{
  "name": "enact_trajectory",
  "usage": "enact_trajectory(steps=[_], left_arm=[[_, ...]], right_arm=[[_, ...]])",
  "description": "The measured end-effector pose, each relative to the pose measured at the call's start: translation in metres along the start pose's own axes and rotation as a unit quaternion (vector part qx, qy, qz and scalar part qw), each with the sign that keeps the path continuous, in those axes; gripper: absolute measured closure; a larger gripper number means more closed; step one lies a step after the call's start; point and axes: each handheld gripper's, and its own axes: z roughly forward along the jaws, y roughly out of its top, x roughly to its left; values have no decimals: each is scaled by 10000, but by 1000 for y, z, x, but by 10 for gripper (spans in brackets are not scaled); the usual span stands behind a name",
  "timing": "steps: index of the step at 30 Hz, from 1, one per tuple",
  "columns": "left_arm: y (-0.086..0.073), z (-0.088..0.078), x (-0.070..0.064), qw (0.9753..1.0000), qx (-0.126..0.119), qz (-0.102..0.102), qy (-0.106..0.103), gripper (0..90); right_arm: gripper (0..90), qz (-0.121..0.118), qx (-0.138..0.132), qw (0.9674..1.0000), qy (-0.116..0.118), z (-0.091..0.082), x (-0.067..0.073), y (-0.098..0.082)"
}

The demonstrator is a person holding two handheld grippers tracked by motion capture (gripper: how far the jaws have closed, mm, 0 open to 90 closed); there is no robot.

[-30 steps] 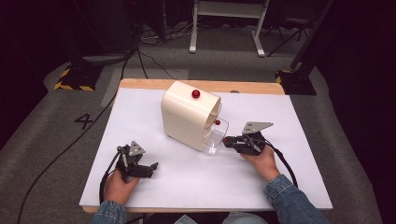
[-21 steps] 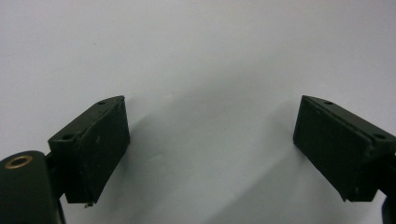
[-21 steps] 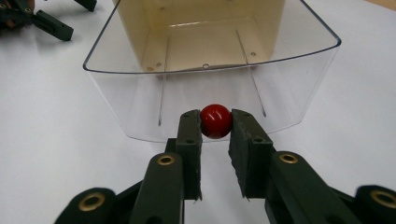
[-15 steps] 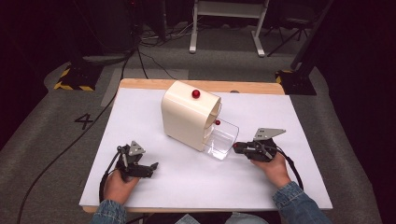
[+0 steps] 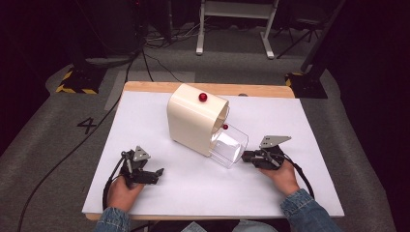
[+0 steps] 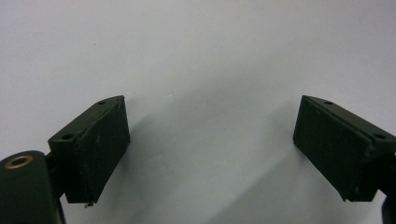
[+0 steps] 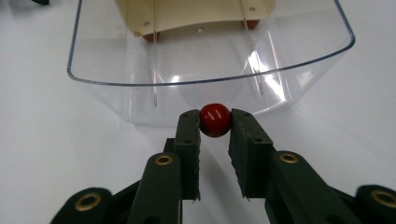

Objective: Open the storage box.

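Right gripper point(image 7: 215, 128) clamped on the red knob point(image 7: 215, 120) at the front wall of the clear drawer point(image 7: 116, 70), straight ahead at 12 o'clock in the right gripper view. Drawer partly out of the cream box point(image 5: 193, 118), long axis running from the box toward 4 o'clock in the high view, in line with the gripper. Left gripper point(image 6: 212, 149) spread wide, holding nothing, resting on the white table point(image 5: 300, 130) well apart near 7 o'clock. Right hand point(image 5: 280, 175) clearly the nearer.
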Motion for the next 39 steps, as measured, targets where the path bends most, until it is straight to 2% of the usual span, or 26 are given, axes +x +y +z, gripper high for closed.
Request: enact_trajectory(steps=[2,4,8,16,21,26,31,35,38,39], left_arm=[[0,0,0,10000,2,-1,-1,108],[0,0,0,10000,2,-1,-2,108],[0,0,0,10000,1,-2,-1,108],[0,0,0,10000,6,-14,-15,108],[0,0,0,10000,10,-18,-20,108],[0,0,0,10000,9,-18,-19,108],[0,0,0,10000,20,-13,-22,108],[0,0,0,10000,12,-19,-21,108],[0,0,0,10000,8,-18,-18,108],[0,0,0,10000,9,-17,-17,108]], right_arm=[[713,30,39,10000,-2,2,0,-2],[639,67,102,9999,-78,3,-1,-3],[619,65,149,9999,-57,3,-2,-6],[610,26,-16,10000,-76,-12,1,-4],[575,13,-212,9997,-90,-28,7,1],[567,25,-502,9987,-124,-50,11,15],[562,-124,-656,9977,-124,-67,16,36],[561,-233,-742,9969,-128,-74,20,55],[561,-327,-815,9961,-131,-73,23,72],[561,-327,-815,9961,-131,-73,23,72]])
